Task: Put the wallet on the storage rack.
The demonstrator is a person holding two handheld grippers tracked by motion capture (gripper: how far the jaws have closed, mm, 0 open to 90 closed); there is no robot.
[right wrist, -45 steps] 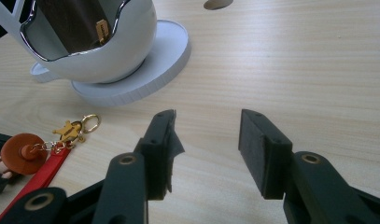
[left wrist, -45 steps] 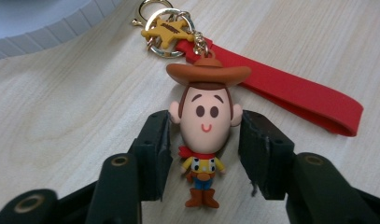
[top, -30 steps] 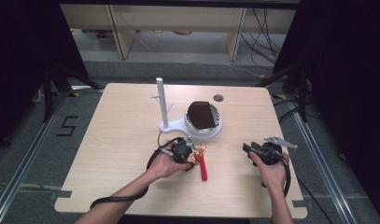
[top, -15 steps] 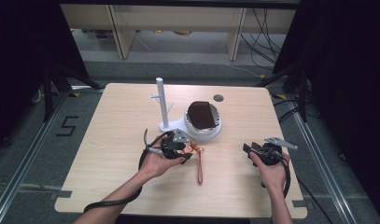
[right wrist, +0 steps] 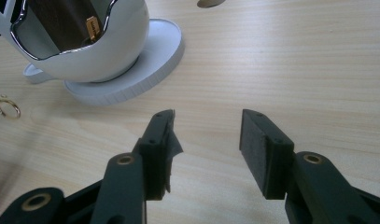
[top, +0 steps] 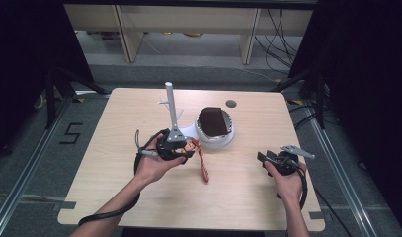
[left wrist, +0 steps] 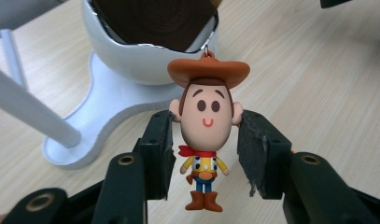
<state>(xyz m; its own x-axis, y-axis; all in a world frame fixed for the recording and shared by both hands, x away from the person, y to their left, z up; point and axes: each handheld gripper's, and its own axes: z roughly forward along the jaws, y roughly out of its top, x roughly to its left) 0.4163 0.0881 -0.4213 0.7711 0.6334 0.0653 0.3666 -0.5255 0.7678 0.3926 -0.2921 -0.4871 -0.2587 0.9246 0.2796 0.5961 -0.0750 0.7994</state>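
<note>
left gripper (left wrist: 205, 154) jaws clamp cowboy figure (left wrist: 205, 126) | right gripper (right wrist: 206, 149) jaws apart | wooden table (top: 139, 108)

the only readable sign is a black digit "5" taped or painted on the grey floor (top: 70, 134), left of the table (top: 114, 197). the other things there carry no legible text.

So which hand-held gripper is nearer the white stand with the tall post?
Left. The left hand-held gripper, clamped on the cowboy keychain figure, sits right beside the white stand. The right hand-held gripper is open, well off toward the table's right edge.
</note>
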